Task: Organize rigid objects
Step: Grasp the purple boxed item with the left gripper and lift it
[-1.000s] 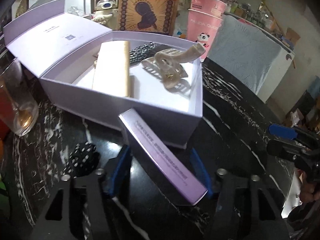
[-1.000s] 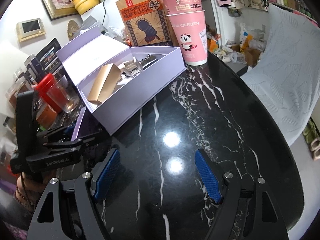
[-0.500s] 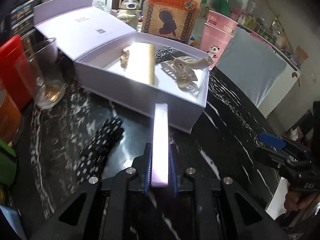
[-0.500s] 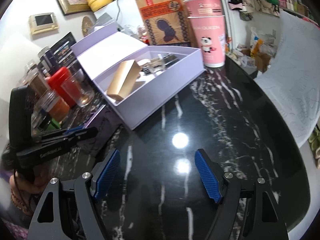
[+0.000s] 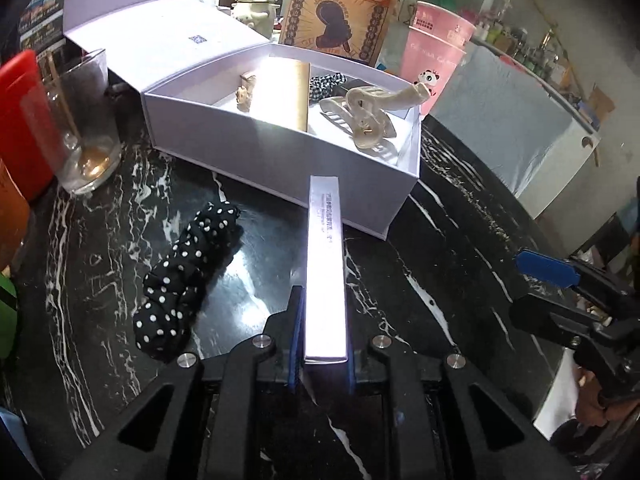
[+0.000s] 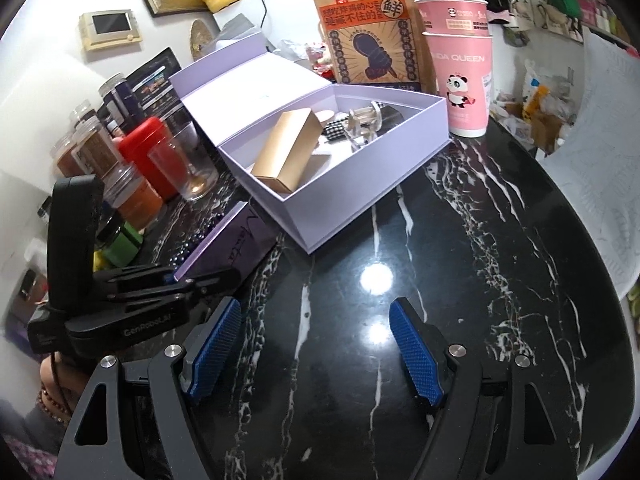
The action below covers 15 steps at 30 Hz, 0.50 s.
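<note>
Between the left gripper's (image 5: pixel 322 344) jaws a slim lilac carton (image 5: pixel 325 264) is clamped edge-up, just short of the open box (image 5: pixel 280 168) near the bench's (image 6: pixel 460 280) back edge. Lift it clear of the near wall, then lay it flat in the bare strip beside the gold carton (image 5: pixel 286 94); the hair claw (image 5: pixel 368 120) crowds that side. A dotted scrunchie (image 5: pixel 188 276) lies close left. The right gripper (image 6: pixel 316 356) hangs with jaws apart, empty.
</note>
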Motion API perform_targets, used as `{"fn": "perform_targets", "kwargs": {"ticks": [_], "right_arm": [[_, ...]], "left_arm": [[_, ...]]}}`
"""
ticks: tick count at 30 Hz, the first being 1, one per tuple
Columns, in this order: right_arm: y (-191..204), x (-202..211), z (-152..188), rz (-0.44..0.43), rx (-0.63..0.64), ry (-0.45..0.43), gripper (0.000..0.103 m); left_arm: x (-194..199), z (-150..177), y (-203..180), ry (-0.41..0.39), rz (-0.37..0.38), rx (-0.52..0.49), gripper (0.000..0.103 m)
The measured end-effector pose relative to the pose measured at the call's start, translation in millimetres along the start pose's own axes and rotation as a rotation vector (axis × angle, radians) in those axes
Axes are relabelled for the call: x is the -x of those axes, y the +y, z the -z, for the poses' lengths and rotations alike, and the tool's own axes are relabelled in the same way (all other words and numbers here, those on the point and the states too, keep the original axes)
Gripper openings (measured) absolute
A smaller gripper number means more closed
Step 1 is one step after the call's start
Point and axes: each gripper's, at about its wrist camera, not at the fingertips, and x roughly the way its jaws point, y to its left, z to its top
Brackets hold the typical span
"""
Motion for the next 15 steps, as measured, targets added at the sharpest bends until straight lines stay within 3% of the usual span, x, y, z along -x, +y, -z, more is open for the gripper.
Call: {"fn": "perform_targets", "kwargs": {"ticks": [5, 15], "right_arm": [[11, -7, -5, -0.011, 0.038, 0.006, 0.077], [48, -37, -19, -0.106, 0.139, 0.061, 0.075]], "left_arm": [[22, 9, 8, -0.056, -0.050, -0.001, 0.016], [65, 32, 46, -0.086, -0.111, 0.124, 0.015]]}}
